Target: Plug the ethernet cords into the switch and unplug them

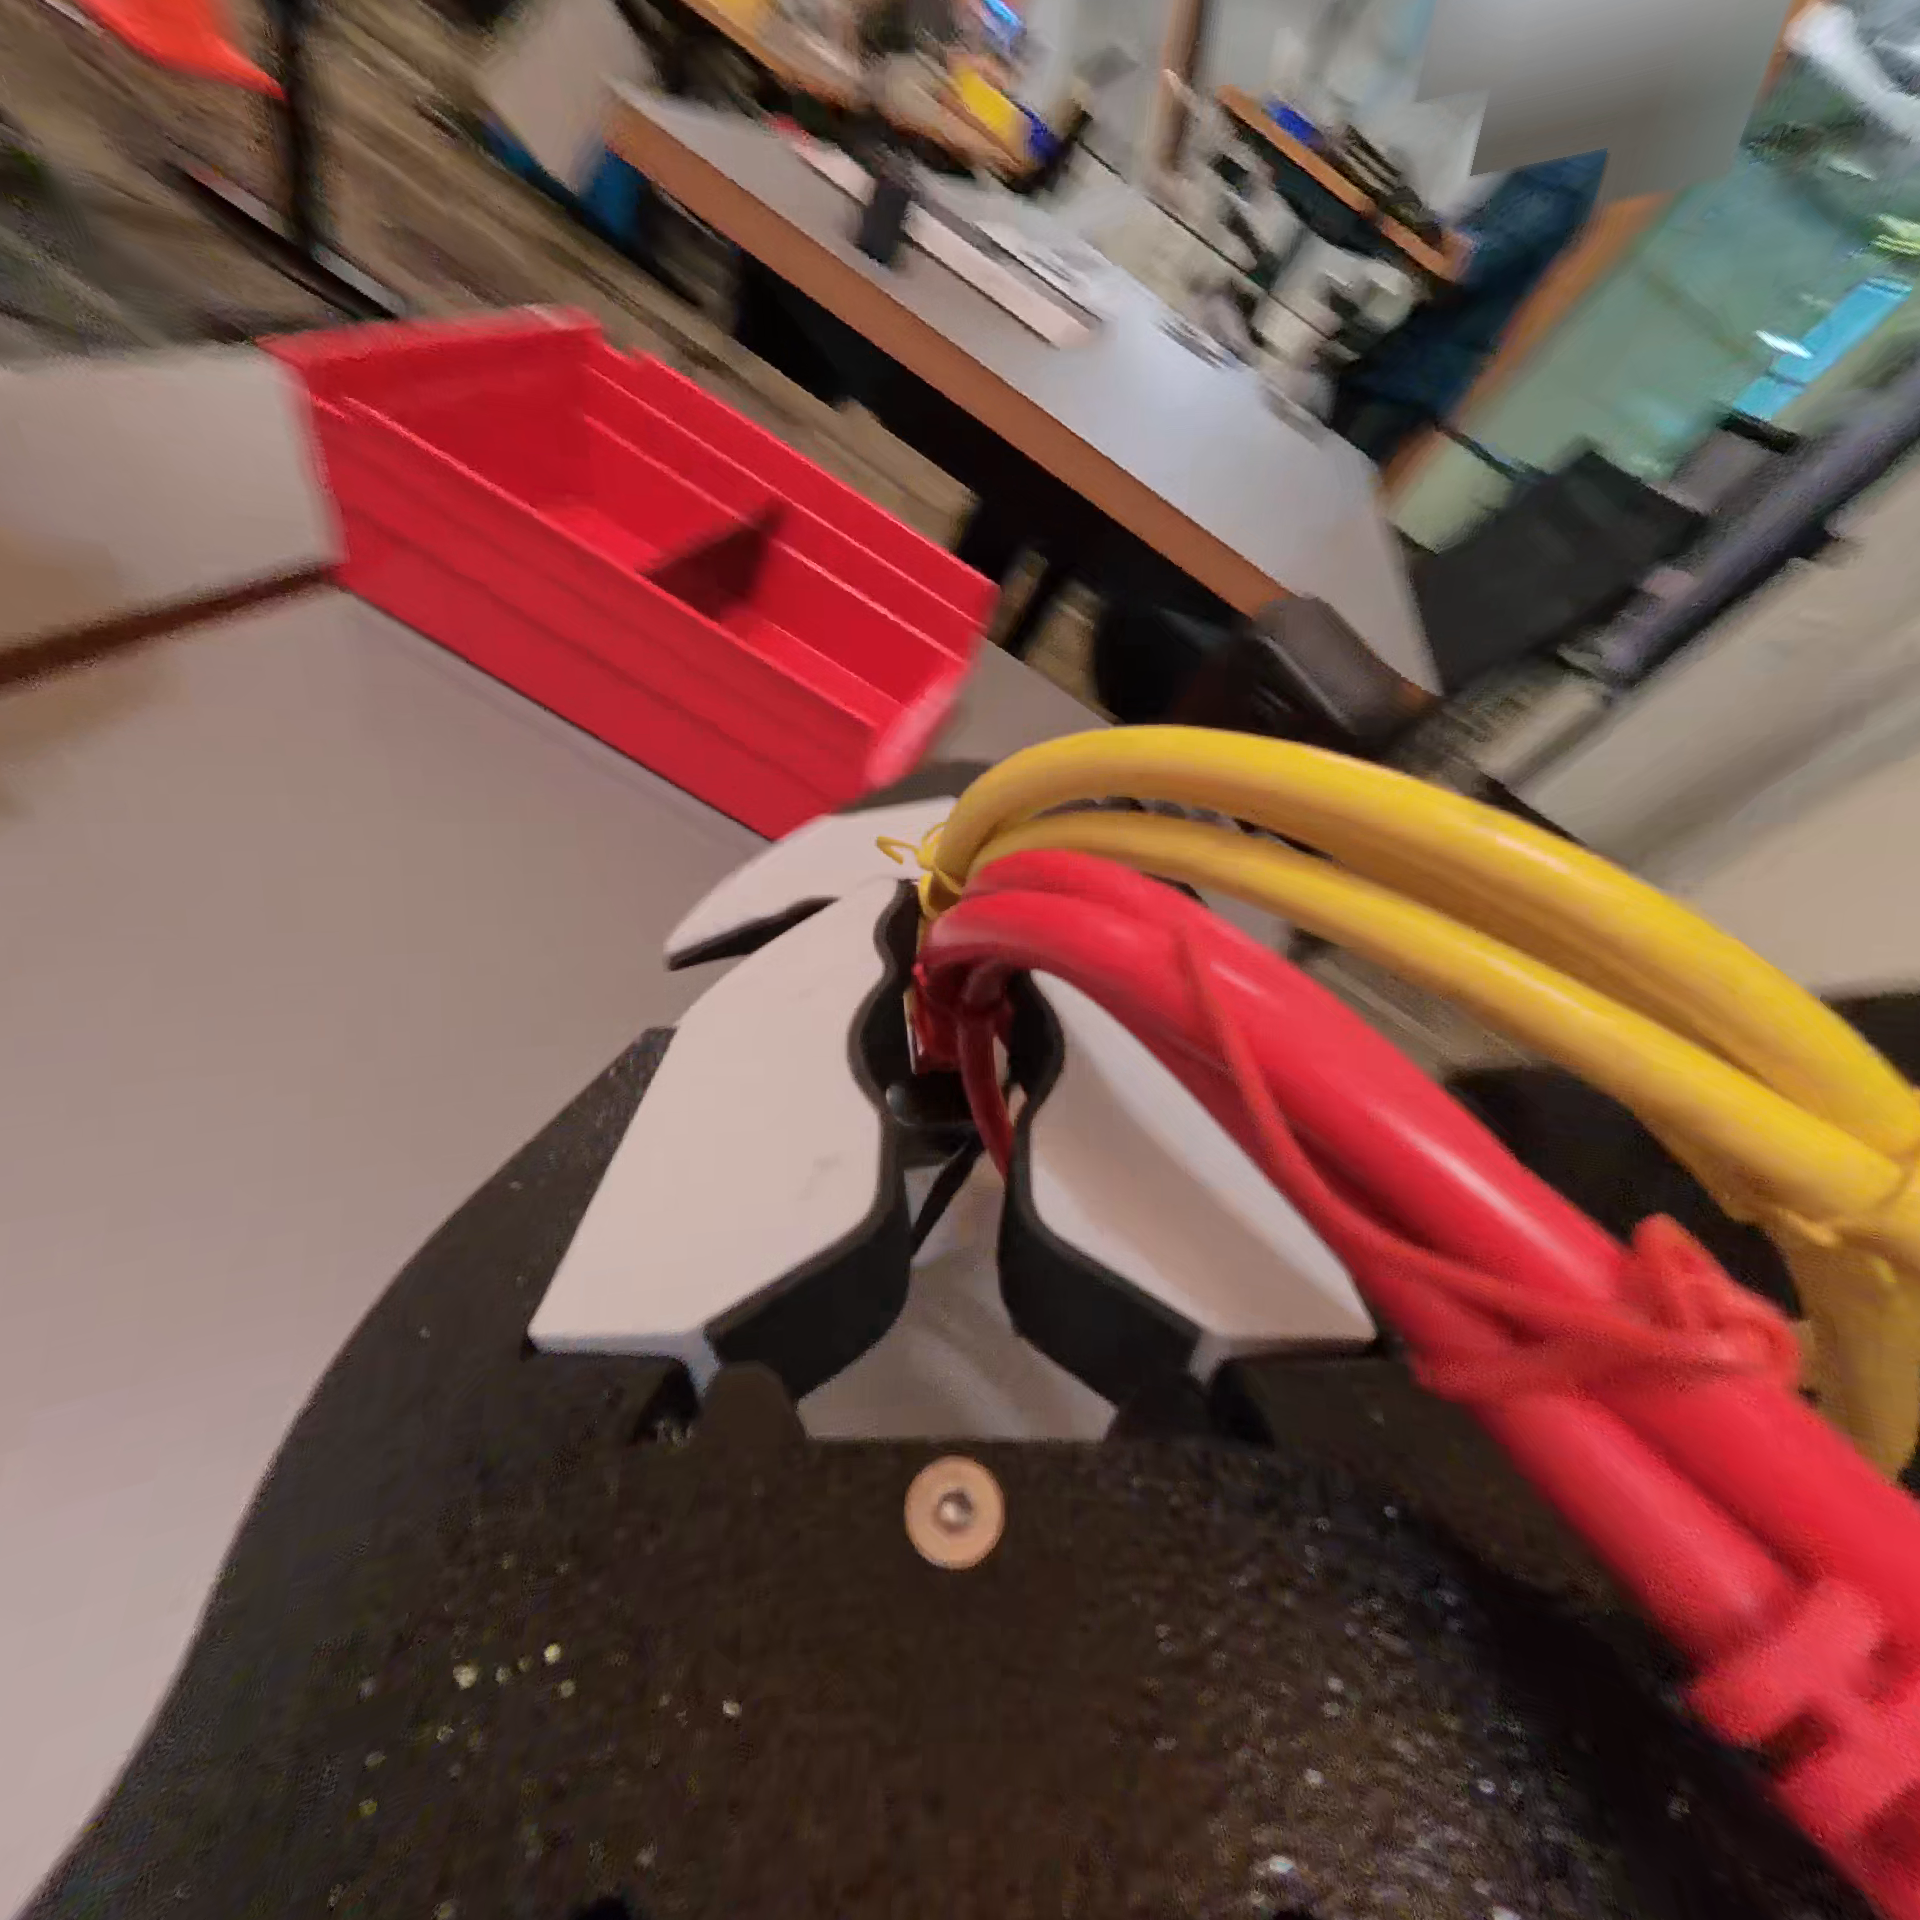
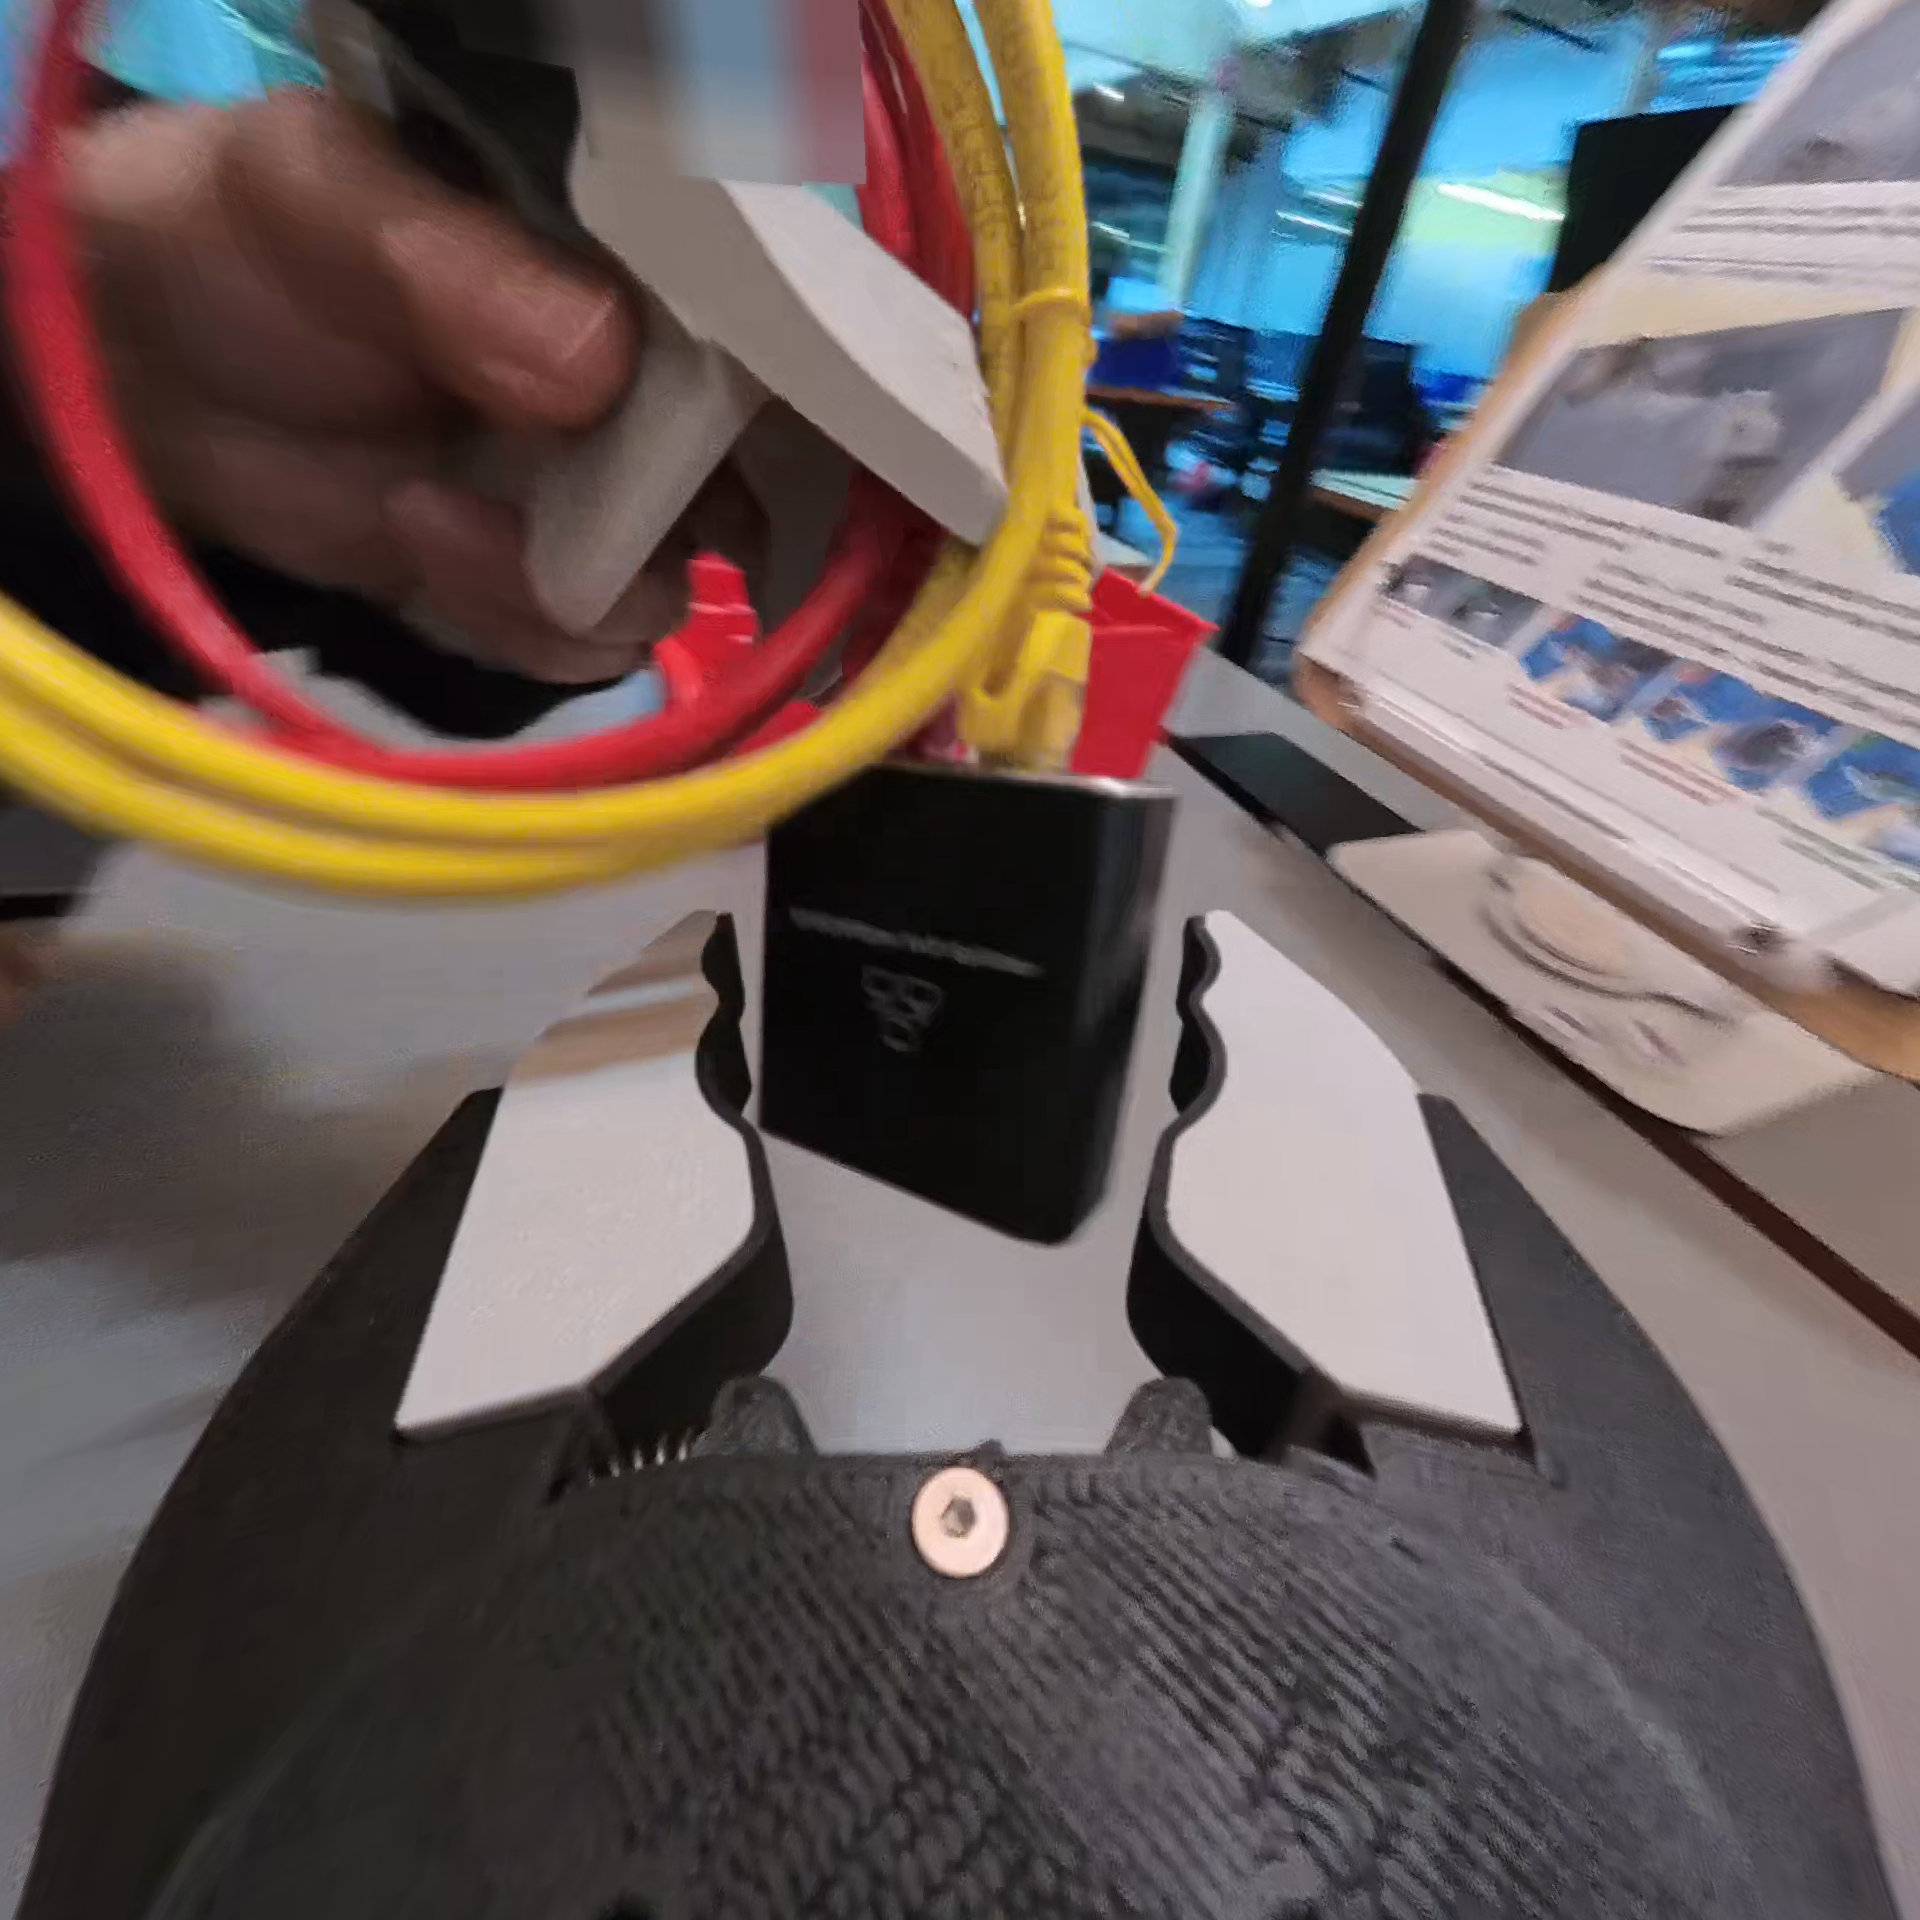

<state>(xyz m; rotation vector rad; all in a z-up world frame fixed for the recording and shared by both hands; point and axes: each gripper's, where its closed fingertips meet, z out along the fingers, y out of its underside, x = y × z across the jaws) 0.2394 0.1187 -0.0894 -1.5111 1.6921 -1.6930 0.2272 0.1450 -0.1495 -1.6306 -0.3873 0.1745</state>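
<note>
My left gripper [image 1: 956, 987] is shut on a tied bundle of red cords [image 1: 1403, 1143] and yellow cords [image 1: 1455, 862] that loop off to the right. In the right wrist view a person's hand [image 2: 312, 343] holds that gripper, and its grey finger [image 2: 831, 343] pinches the cords. The yellow plugs [image 2: 1029, 686] sit in the top of the black switch [image 2: 935, 1091], which is tilted. A red plug beside them is mostly hidden. My right gripper [image 2: 961, 925] is open, with a finger on each side of the switch and a gap on both sides.
A red plastic bin [image 1: 623, 540] stands on the grey table [image 1: 260, 987] ahead of the left gripper and shows behind the switch [image 2: 1132, 665]. A tilted poster board [image 2: 1662, 520] on a white stand is to the right. Other tables lie beyond. The left gripper's tips are roughly 7 cm from the right gripper's.
</note>
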